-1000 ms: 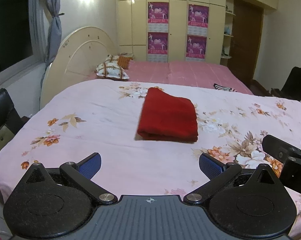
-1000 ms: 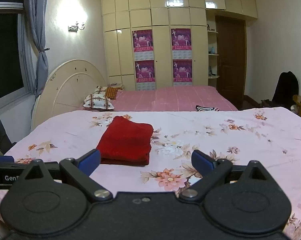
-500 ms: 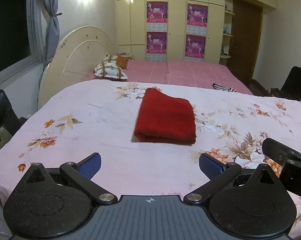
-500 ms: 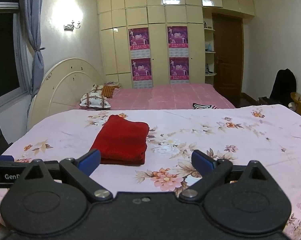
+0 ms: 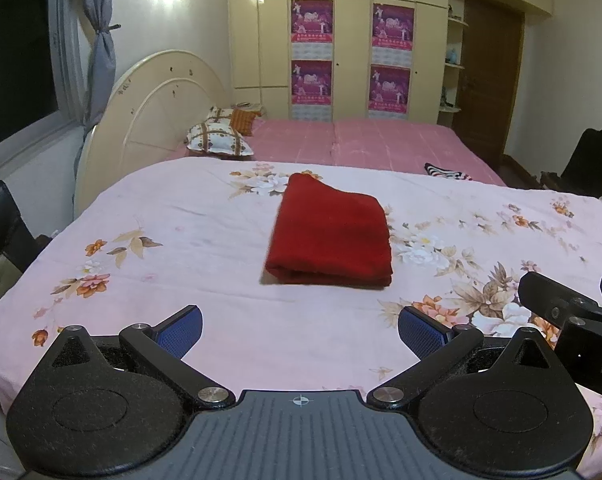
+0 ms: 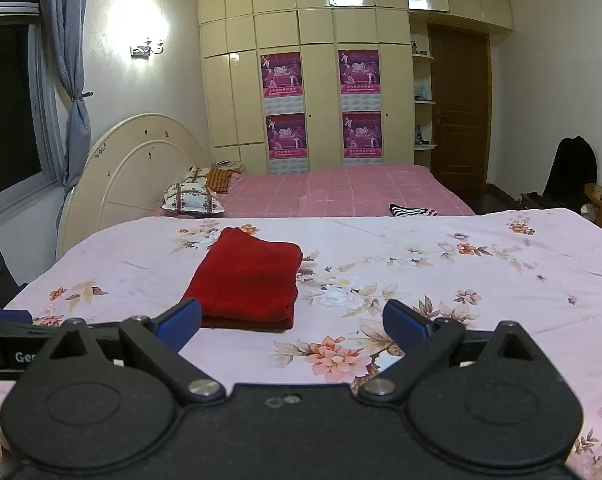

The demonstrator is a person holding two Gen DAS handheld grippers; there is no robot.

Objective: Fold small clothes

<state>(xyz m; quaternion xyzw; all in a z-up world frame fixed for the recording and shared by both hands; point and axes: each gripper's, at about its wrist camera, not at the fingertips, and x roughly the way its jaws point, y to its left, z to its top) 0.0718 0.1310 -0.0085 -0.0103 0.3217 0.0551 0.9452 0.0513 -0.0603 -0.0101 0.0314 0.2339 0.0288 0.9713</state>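
On the floral bedspread (image 5: 205, 240) lies the folded red cloth (image 5: 329, 232), a flat rectangle with its folded edge toward me, resting near the middle of the bed and touching nothing else. My left claw (image 5: 300, 330) hovers above the near edge of the bed, its 2 blue-padded fingers (image 5: 181, 330) spread wide, holding nothing, well short of the cloth. My right claw (image 6: 292, 326) is likewise spread apart and empty; in its view the cloth (image 6: 245, 280) sits ahead and to the left, its near corner just beyond the left pad. Part of the right claw shows at the right edge of the left view (image 5: 573, 316). Behind the bedspread: a pink bed (image 6: 341, 192), 2 patterned pillows (image 6: 193, 198), a cream headboard (image 6: 137, 176) and a wardrobe carrying 4 purple posters (image 6: 283, 76).
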